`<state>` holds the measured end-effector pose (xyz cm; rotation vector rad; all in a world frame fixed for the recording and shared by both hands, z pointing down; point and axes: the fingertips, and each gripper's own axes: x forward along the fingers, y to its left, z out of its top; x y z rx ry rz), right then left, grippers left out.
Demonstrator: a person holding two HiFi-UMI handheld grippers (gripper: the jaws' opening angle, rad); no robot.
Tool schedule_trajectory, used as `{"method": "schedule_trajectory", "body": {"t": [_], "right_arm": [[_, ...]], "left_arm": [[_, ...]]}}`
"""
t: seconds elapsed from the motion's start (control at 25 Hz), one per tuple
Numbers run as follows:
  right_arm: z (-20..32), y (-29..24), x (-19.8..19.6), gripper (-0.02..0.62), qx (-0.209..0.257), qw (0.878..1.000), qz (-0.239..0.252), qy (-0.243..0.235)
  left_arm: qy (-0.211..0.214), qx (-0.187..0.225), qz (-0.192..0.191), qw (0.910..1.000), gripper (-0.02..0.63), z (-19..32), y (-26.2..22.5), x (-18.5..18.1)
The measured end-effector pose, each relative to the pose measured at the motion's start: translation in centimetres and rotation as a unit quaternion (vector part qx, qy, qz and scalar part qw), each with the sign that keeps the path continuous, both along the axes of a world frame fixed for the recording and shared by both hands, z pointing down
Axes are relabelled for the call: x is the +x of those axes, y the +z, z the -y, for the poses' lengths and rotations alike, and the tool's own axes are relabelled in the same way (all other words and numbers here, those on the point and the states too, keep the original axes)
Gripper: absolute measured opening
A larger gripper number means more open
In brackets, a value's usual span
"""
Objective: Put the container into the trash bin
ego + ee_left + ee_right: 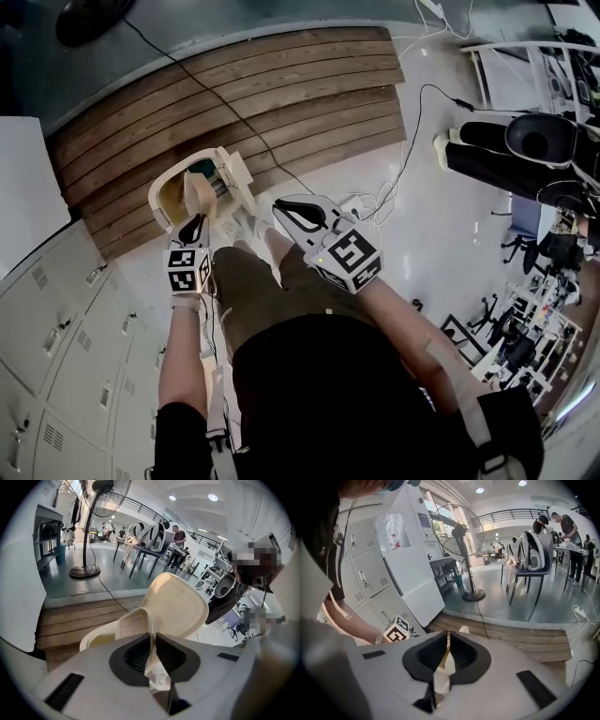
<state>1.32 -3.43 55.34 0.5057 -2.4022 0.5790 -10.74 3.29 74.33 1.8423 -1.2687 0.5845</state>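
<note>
A beige container (199,195) hangs tilted over the mouth of the white trash bin (161,192), whose lid stands raised behind it. My left gripper (194,223) is shut on the container's thin edge. In the left gripper view the pinched edge runs up between the jaws of the left gripper (152,639). The container (133,623) sits just above the bin's rim (89,641). My right gripper (281,208) hovers to the right of the bin, jaws together with nothing held. In the right gripper view the right gripper (448,641) shows only a narrow slit between its jaws.
A wooden plank step (234,103) runs behind the bin, with a black cable across it. Grey lockers (56,356) line the left. A power strip (356,202) lies on the floor to the right. A seated person's legs (487,150) are at far right. A standing fan (86,569) is beyond the step.
</note>
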Motion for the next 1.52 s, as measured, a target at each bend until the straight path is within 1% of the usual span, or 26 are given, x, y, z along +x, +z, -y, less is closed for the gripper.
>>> {"method": "schedule_trajectory", "body": {"t": [0.24, 0.48, 0.6, 0.72, 0.92, 1.16, 1.52], "right_arm": [[0.8, 0.6, 0.4, 0.031, -0.005, 1.000, -0.004, 0.005], [1.1, 1.4, 0.8, 0.031, -0.012, 1.000, -0.009, 0.011], [1.2, 1.8, 0.7, 0.031, -0.014, 1.000, -0.012, 0.011], [1.4, 2.2, 0.3, 0.031, -0.015, 1.000, -0.014, 0.012], [1.9, 3.1, -0.4, 0.031, -0.019, 1.000, -0.019, 0.007], [2.0, 4.3, -1.4, 0.031, -0.022, 0.999, -0.026, -0.005], [2.5, 5.5, -2.3, 0.031, -0.032, 0.999, -0.032, -0.005]], "left_arm": [[0.025, -0.013, 0.004, 0.9996, 0.043, 0.5, 2.5, 0.4], [0.031, -0.034, -0.005, 0.9989, 0.043, 1.2, 4.7, 0.6], [0.031, -0.043, -0.002, 0.9986, 0.043, 1.5, 5.8, 0.3], [0.029, -0.049, -0.020, 0.9982, 0.043, 1.8, 7.1, 0.3], [0.040, -0.056, -0.001, 0.9976, 0.043, 2.9, 8.4, -0.1], [0.046, -0.068, 0.001, 0.9966, 0.043, 3.6, 10.3, -0.1], [0.062, -0.095, 0.003, 0.9935, 0.043, 4.0, 13.3, -0.2]]}}
